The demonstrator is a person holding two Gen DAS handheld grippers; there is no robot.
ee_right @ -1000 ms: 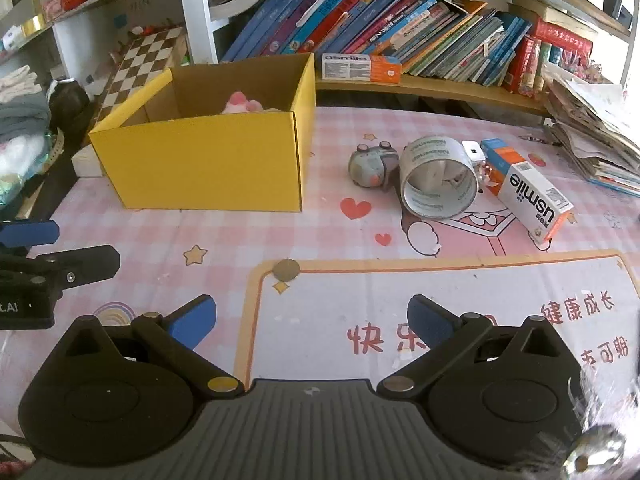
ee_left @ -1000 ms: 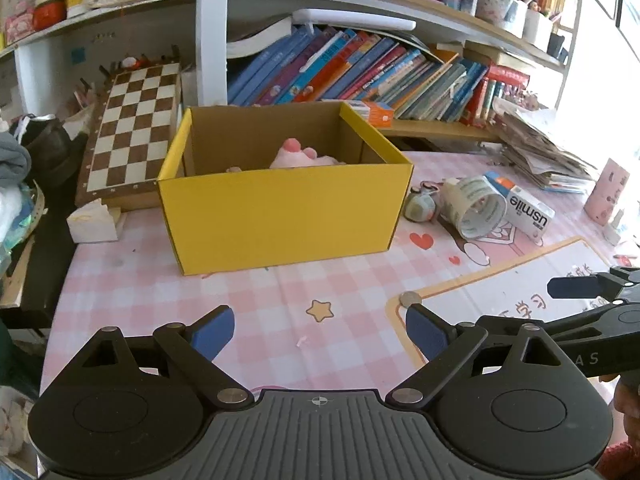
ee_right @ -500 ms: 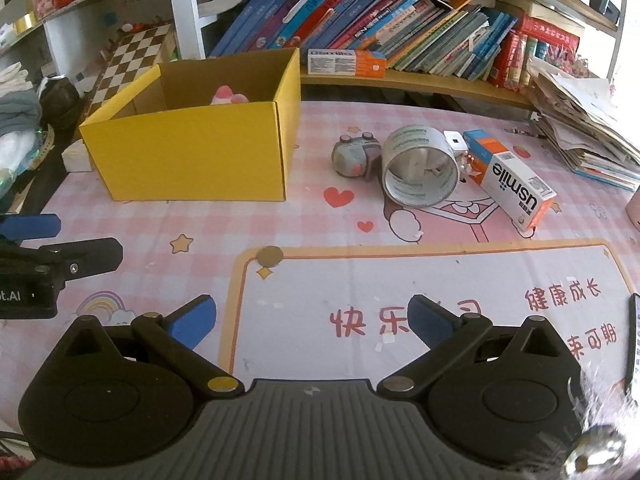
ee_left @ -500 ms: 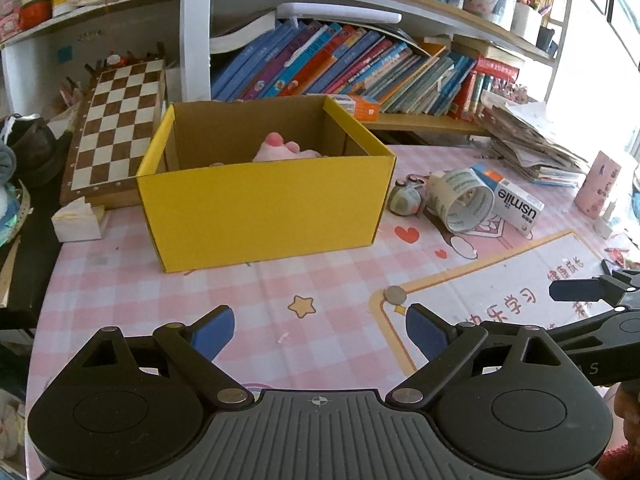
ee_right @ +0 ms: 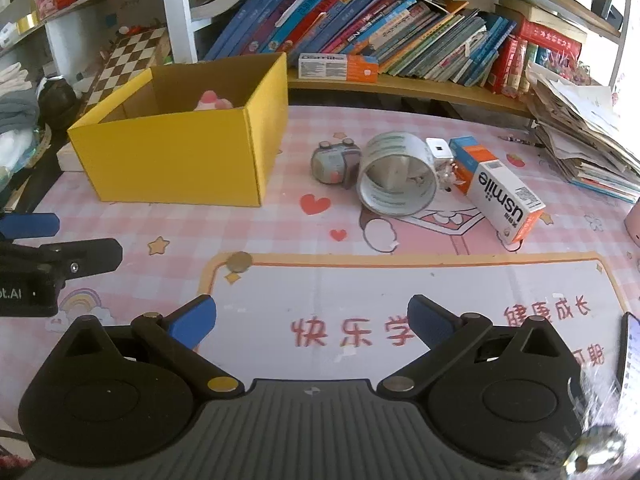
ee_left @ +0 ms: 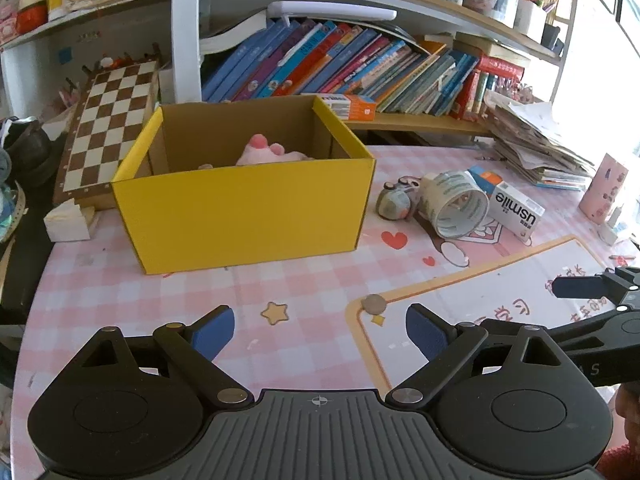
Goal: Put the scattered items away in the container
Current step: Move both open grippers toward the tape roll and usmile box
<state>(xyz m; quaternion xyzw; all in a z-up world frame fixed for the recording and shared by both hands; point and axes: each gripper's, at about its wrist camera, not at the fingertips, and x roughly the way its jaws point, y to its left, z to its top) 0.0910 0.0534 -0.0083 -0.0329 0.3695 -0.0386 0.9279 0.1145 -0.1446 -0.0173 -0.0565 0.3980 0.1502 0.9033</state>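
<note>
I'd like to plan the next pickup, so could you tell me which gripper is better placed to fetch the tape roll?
Probably the right gripper: the tape roll lies ahead of it, whereas the left gripper faces the yellow box. Both are open and empty.

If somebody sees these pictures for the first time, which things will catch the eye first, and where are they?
The open yellow cardboard box stands left of centre on the pink checked tablecloth, with a pink plush toy inside. To its right lie a big roll of clear tape and a white-and-orange usmile carton.
</note>
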